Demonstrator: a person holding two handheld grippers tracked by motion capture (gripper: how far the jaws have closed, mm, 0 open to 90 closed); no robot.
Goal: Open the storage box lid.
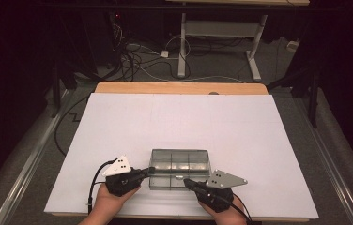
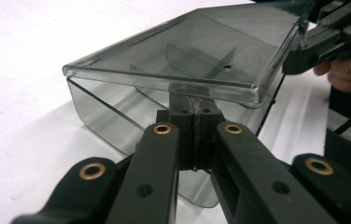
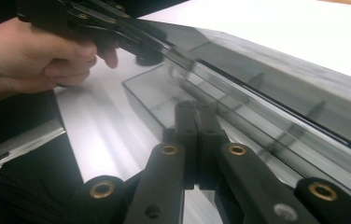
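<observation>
smoky clear box (image 1: 179, 168) sits on the white table top (image 1: 174, 122) near the near edge, midway left to right; its inner walls split it into compartments that look empty to you, and its lid (image 2: 197, 51) is raised a little off the base. your left gripper (image 1: 149, 171) is clenched with its tips just under the lid's left rim, and your right gripper (image 1: 187, 182) is clenched at the near right corner, gripping nothing you can make out. wide bare top lies far, left and right of the box.
</observation>
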